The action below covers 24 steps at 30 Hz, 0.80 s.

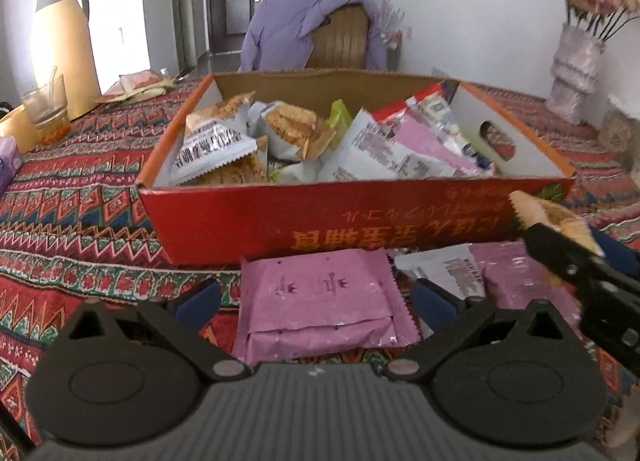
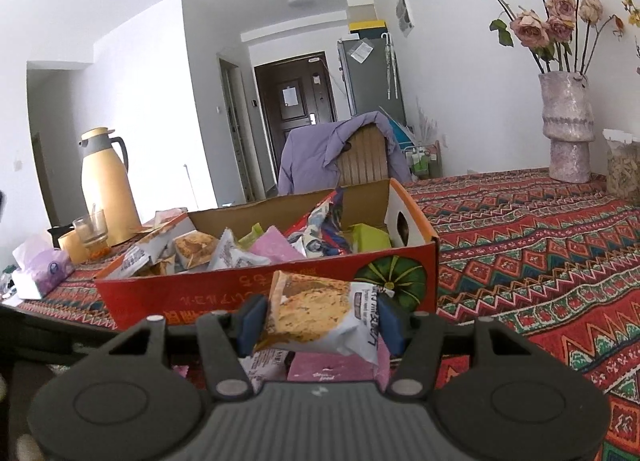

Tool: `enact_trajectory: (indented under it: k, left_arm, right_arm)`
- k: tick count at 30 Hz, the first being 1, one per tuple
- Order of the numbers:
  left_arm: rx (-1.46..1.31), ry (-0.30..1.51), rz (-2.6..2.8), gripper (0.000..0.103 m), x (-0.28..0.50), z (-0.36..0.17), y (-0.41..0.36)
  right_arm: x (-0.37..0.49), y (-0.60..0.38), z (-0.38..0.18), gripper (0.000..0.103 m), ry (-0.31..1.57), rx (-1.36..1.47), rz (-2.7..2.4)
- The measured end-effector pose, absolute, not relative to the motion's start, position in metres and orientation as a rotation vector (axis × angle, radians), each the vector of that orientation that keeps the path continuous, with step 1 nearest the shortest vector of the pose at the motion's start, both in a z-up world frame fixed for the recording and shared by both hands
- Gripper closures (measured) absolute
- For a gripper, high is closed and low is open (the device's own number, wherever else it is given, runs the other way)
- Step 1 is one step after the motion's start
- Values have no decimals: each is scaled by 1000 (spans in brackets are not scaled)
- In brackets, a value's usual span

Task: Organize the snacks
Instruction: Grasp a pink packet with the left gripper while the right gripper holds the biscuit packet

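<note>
Right jaws [image 2: 320, 323] pinch a snack packet [image 2: 316, 313]; left jaws [image 1: 316, 297] spread over pink packet [image 1: 320, 297]

Both cameras sit just behind their own fingers, close to the table, facing the red box [image 1: 280, 217] ahead. The left view tilts down steeply; the right looks nearly level. Both share the box, thermos [image 2: 106, 185] and vase [image 2: 566, 125].

box [image 1: 248, 217]: red outside, orange rim, yellow lettering
tablecloth [image 1: 80, 221]: red, green, white zigzags
packet [image 1: 320, 301]: pink
held packet [image 2: 320, 321]: tan and white
jug [image 1: 64, 41]: cream, grey lid
vase [image 2: 566, 129]: mottled pale pink
</note>
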<state>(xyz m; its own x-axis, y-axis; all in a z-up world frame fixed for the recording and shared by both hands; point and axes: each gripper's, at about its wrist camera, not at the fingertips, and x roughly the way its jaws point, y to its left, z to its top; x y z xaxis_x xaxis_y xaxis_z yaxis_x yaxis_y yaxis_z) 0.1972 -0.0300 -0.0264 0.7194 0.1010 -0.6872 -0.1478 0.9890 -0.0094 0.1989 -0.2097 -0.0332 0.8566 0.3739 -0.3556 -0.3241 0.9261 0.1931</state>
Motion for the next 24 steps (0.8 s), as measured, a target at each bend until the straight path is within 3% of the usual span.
enact_trajectory:
  k: [14, 21, 24]
  left_arm:
    - [-97, 817, 186, 1, 206, -44, -27]
    - [-97, 793, 158, 21, 197, -39, -24]
    - [-126, 779, 151, 24, 190, -37, -17]
  right_arm:
    - [199, -209, -34, 44, 397, 130, 377]
    - [199, -208, -34, 44, 398, 129, 380]
    - [198, -208, -34, 44, 398, 128, 382]
